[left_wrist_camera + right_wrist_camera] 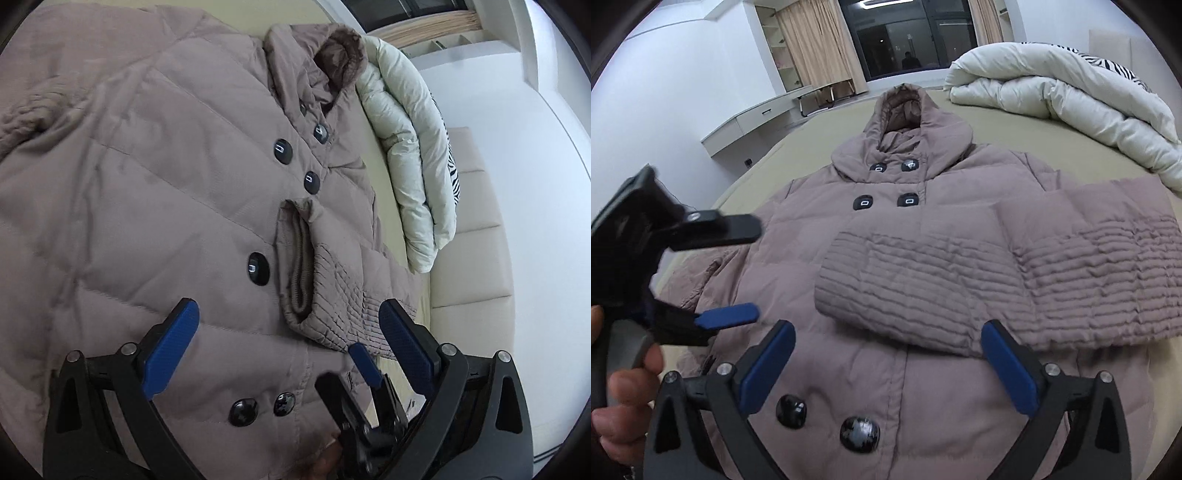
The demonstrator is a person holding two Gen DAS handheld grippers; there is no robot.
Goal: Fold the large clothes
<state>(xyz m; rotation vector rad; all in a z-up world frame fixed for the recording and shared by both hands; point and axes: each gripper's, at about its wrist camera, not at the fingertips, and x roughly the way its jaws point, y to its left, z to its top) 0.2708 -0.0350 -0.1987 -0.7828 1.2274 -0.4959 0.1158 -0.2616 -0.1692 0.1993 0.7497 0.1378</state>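
The padded coat [886, 266] lay front-up on the bed [783, 155], hood [901, 110] pointing away toward the dark window [908, 37]. Its double row of dark buttons [865, 202] ran down the middle of the front. One sleeve [908, 280] was folded across the chest, its ribbed, quilted cuff end lying over the centre of the garment. The other sleeve [22, 118] lay bunched at the opposite side, seen at the left edge of the left wrist view.

The right gripper [886, 362] hovered above the lower front of the coat, just short of the folded cuff, with its blue-padded jaws spread wide and nothing between them. Two glossy buttons [860, 434] sat directly below it.

The left gripper [288, 347] was also spread wide and held nothing. It was positioned over the coat near the folded cuff [325, 295]. In the right wrist view the same tool [713, 273] appeared at the left, held by the person's hand [624, 391], with jaws apart.

A pale duvet [1063, 99] was rolled up at the far right part of the bed, well apart from the coat. A zebra-patterned fabric [1108, 66] showed behind the duvet. Beige curtains [820, 40] flanked the window
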